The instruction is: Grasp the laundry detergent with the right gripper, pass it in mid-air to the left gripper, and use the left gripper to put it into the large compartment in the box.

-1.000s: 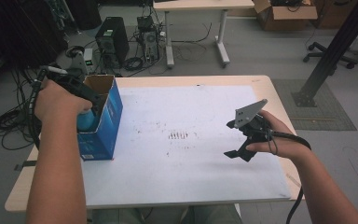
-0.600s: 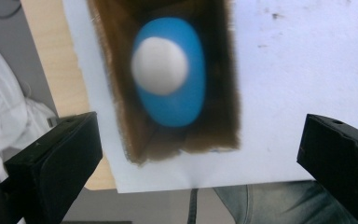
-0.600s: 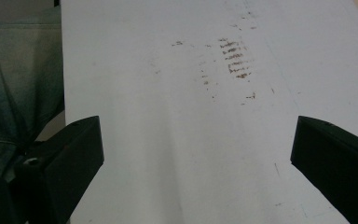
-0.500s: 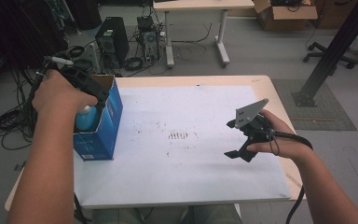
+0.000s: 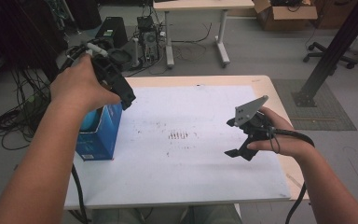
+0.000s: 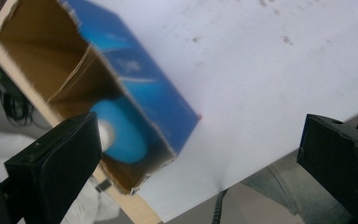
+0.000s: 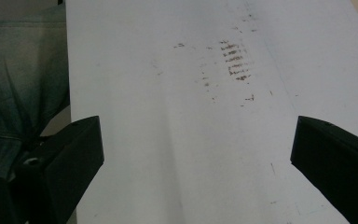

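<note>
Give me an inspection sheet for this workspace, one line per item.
Surface: white sheet over the table, with brown smudges mid-sheet.
Job's things: open blue box at the left edge; a blue roll inside.
Clutter: nothing seen.
Grippers: left gripper above the box, jaws open; right gripper over bare sheet, jaws open.
Cables: one trails from each gripper.
Surroundings: electronics and cables on the floor, a second desk, a cardboard box.

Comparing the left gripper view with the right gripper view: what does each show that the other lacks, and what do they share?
Left gripper view alone: the open blue box with a blue roll inside, seen between the open left gripper jaws. Right gripper view alone: brown smudges on the sheet and grey fabric past the table edge. Both: the white table sheet and wide-open black jaws.
</note>
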